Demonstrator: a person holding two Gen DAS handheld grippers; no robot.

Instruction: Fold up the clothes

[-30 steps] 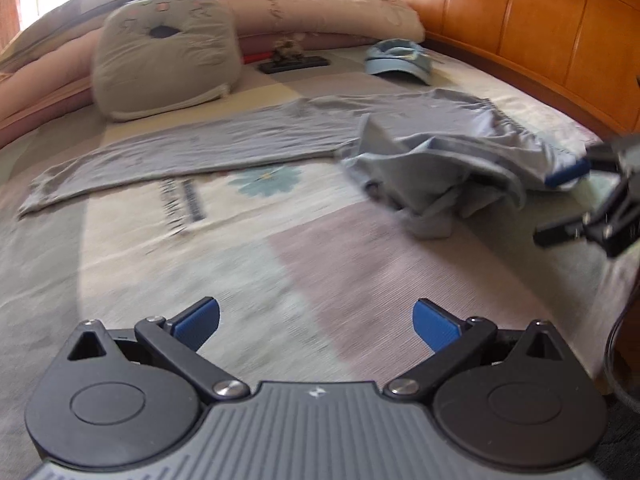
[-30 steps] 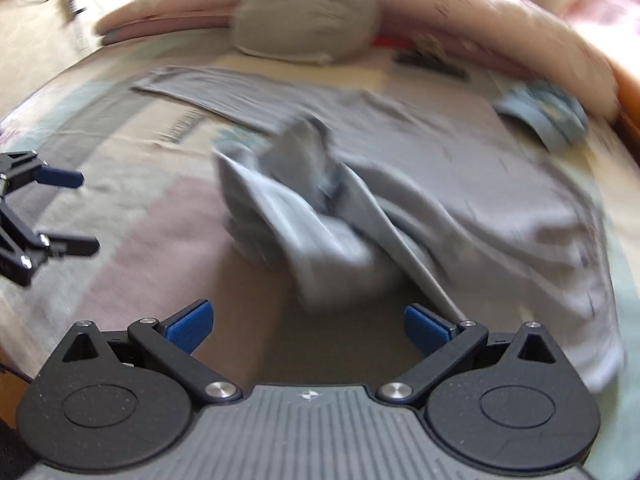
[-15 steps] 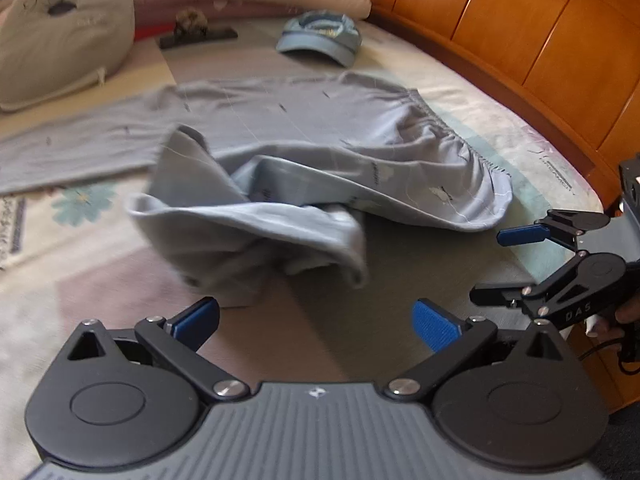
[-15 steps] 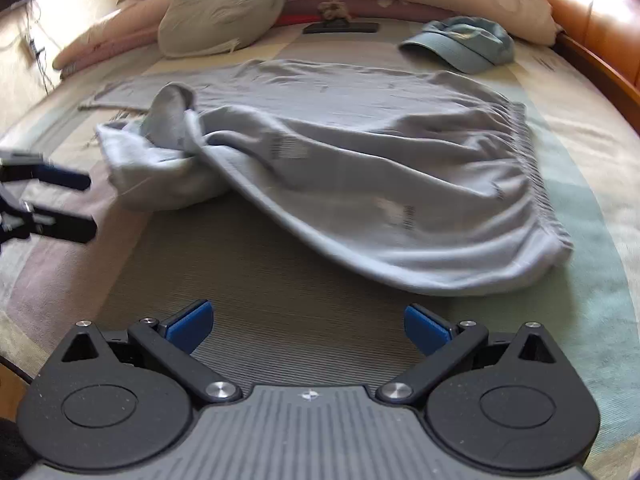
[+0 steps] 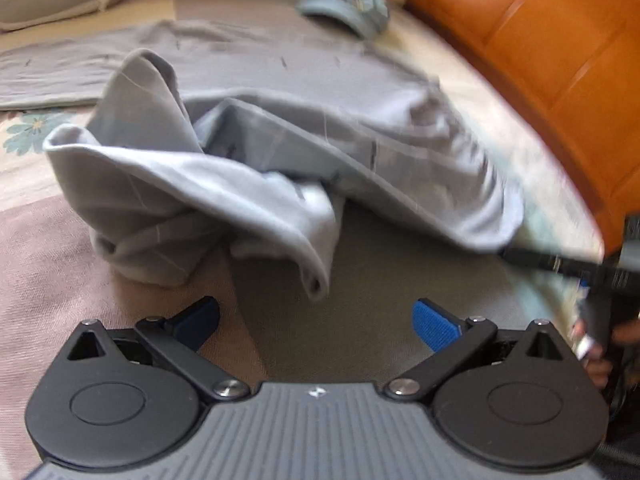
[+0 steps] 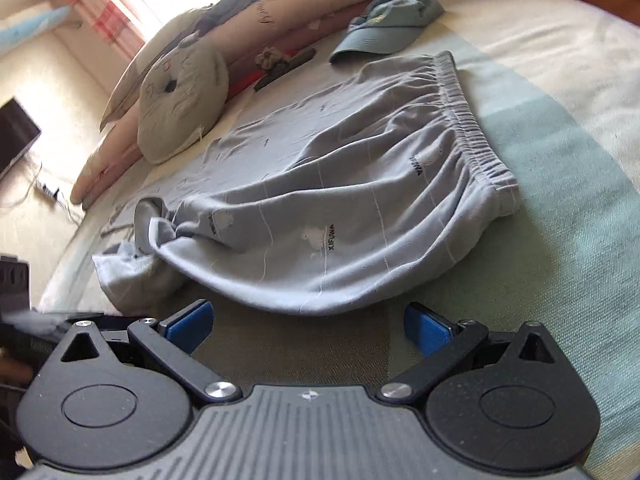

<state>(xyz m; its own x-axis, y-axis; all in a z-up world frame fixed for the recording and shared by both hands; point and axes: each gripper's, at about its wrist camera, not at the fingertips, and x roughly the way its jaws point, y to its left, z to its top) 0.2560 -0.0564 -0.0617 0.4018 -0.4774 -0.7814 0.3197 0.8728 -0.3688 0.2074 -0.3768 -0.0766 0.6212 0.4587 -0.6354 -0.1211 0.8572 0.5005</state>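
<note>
Bunched grey trousers (image 6: 360,184) hide one leg; blur smears the far edge.

Trousers (image 6: 360,200): soft matt grey-blue knit cloth, creased, with a gathered elastic waistband (image 6: 468,120). Bed cover (image 6: 560,248): coarse, matt woven fabric; headboard (image 5: 560,60): glossy varnished orange wood. Left claw (image 5: 316,320) and right claw (image 6: 308,322): matt black plastic, ribbed grey housing, blue textured pads (image 6: 424,326), bright metal pivot screws.

"XIFUWA" — small black print, repeated on the grey trousers (image 6: 360,184); nothing else legible
</note>
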